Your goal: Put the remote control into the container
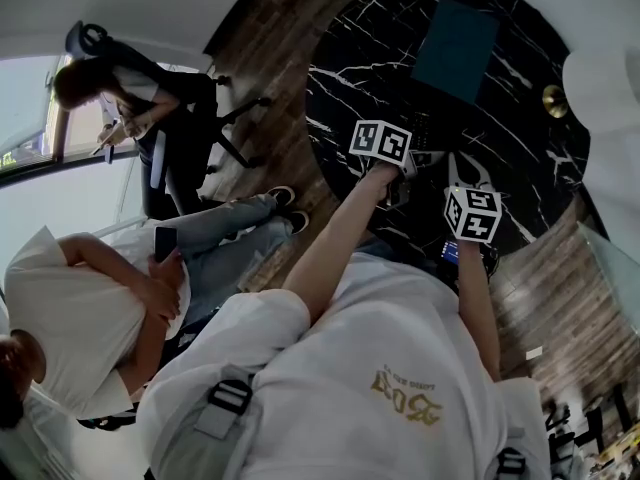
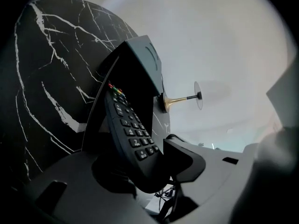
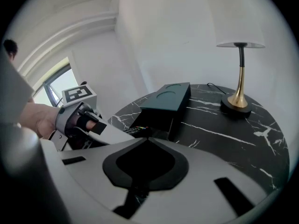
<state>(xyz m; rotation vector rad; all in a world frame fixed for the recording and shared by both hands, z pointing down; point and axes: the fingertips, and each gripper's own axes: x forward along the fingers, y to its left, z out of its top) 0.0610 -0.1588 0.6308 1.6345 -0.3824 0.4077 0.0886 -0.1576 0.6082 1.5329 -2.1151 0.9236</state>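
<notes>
The left tool [image 2: 154, 164] is the nearer. The remote control [image 2: 127, 125] lies between its wide-spread jaws, the pads apparently not pressing. Its long axis runs straight ahead, coloured-button end pointing into the mouth of the container [image 2: 140, 62] on the surface [image 2: 37, 78]. The right tool [image 3: 145, 141] is closed and empty.

Container [image 3: 166, 101] mouth opened sideways; remote [image 2: 128, 134] leaned in it, filling part of entry. Left tool [image 2: 147, 169], jaws apart around remote, crowded that approach. Lamp [image 3: 239, 97] stood well apart near table [image 3: 224, 134] rim; bare table between lamp and container lay passable
</notes>
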